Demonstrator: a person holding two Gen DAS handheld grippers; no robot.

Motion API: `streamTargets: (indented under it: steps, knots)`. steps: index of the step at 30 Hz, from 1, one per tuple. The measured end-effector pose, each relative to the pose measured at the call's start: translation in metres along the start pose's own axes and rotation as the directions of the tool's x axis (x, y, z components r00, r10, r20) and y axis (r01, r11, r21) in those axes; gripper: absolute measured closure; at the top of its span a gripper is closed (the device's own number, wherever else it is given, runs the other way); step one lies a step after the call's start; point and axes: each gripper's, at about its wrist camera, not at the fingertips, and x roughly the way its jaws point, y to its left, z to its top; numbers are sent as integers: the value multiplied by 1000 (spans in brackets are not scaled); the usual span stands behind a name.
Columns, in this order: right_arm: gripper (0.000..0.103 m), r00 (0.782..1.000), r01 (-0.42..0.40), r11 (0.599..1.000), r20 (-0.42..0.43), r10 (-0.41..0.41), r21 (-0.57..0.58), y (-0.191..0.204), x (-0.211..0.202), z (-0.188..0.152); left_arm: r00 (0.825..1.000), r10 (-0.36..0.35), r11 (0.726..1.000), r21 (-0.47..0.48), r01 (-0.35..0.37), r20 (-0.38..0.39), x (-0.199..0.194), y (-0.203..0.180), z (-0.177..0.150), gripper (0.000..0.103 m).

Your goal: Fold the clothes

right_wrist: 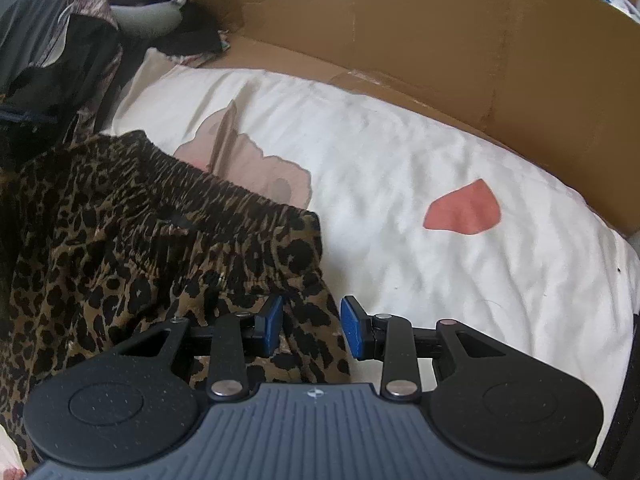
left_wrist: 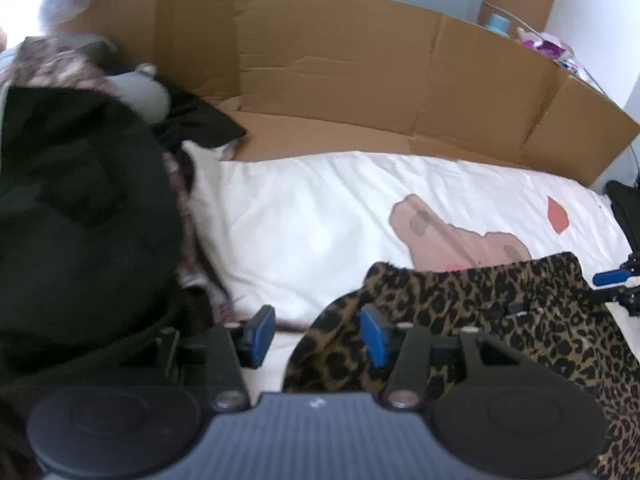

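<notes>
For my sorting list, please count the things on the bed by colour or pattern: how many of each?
Leopard print: 1, the garment
Black: 1, the clothes pile
Grey: 1, the cushion
White: 1, the bedsheet
Brown: 1, the cardboard
Total: 5

Leopard-print garment (right_wrist: 132, 240) cut off at bottom + left edge. Dark clothes heap (left_wrist: 80, 216) blurred, cropped left, single items unclear. Small stuff on far shelf (left_wrist: 548, 46) too tiny to ID. Bear print on sheet (left_wrist: 440, 232) partly covered.
</notes>
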Motion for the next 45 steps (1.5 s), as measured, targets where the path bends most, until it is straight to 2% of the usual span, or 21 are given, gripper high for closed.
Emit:
streamTargets:
  steps: [6, 7, 9, 10, 14, 16, 17, 18, 20, 25, 27, 29, 31, 32, 33, 34, 36, 41, 43, 45]
  knots:
    - [65, 1000, 2, 1000, 10, -1, -27, 6, 11, 3, 999, -19, 997, 75, 22, -45, 41, -16, 11, 50]
    - [69, 1000, 5, 999, 4, -5, -42, 9, 14, 4, 998, -19, 996, 85, 24, -54, 46, -17, 12, 51]
    - [90, 1000, 20, 997, -13, -21, -68, 14, 19, 5, 997, -25, 997, 74, 30, -71, 53, -16, 11, 52]
    - [92, 1000, 17, 998, -15, -18, -66, 14, 21, 6, 997, -28, 997, 66, 33, -78, 56, -14, 11, 54]
    - [96, 1000, 19, 1000, 6, -19, 21, 2, 17, 9, 995, -32, 998, 52, 38, -99, 64, -8, 10, 75]
    - [98, 999, 32, 998, 15, -32, 59, -5, 14, 10, 993, -42, 997, 54, 48, -111, 66, -4, 9, 88]
    - [98, 999, 49, 995, 19, -51, 83, -8, 13, 11, 992, -47, 997, 62, 55, -119, 67, -4, 8, 98]
    - [98, 998, 59, 993, 22, -62, 104, -11, 12, 11, 991, -53, 996, 71, 62, -127, 68, -3, 7, 100]
    - [98, 998, 57, 987, 24, -61, 149, -17, 11, 13, 992, -45, 995, 86, 56, -120, 69, -2, 5, 102]
    - [99, 997, 46, 970, 46, -58, 238, -22, 7, 17, 999, -29, 1000, 4, 29, -39, 62, 9, 6, 102]
    - [99, 997, 41, 963, 56, -58, 265, -26, 6, 20, 998, -33, 999, 1, 33, -45, 64, 10, 7, 101]
    - [98, 997, 47, 962, 45, -61, 268, -27, 12, 23, 997, -43, 999, 7, 44, -65, 67, 9, 9, 95]
    - [93, 998, 21, 963, 44, -34, 269, -28, 17, 22, 996, -57, 998, -2, 57, -74, 69, 10, 11, 82]
    - [91, 998, 18, 963, 47, -32, 269, -29, 18, 21, 995, -69, 998, -4, 68, -75, 70, 10, 12, 59]
    - [81, 998, 21, 963, 52, -36, 270, -30, 18, 20, 994, -77, 997, 0, 78, -72, 70, 9, 13, 38]
    - [61, 998, 24, 963, 57, -40, 270, -30, 18, 19, 995, -73, 997, 14, 74, -70, 71, 7, 12, 34]
    - [43, 997, 14, 962, 69, -34, 273, -33, 17, 17, 995, -63, 997, 38, 66, -83, 76, 3, 11, 35]
    - [41, 1000, 0, 963, 12, -4, 268, -36, 30, 7, 986, -90, 996, -8, 90, -140, 93, 7, 4, 42]
    - [41, 1000, -4, 971, 8, 2, 240, -31, 33, 3, 983, -110, 994, -26, 107, -144, 95, 8, 2, 53]
    - [41, 1000, -6, 977, 9, 5, 212, -24, 36, 2, 979, -133, 991, -29, 130, -155, 95, 6, 3, 70]
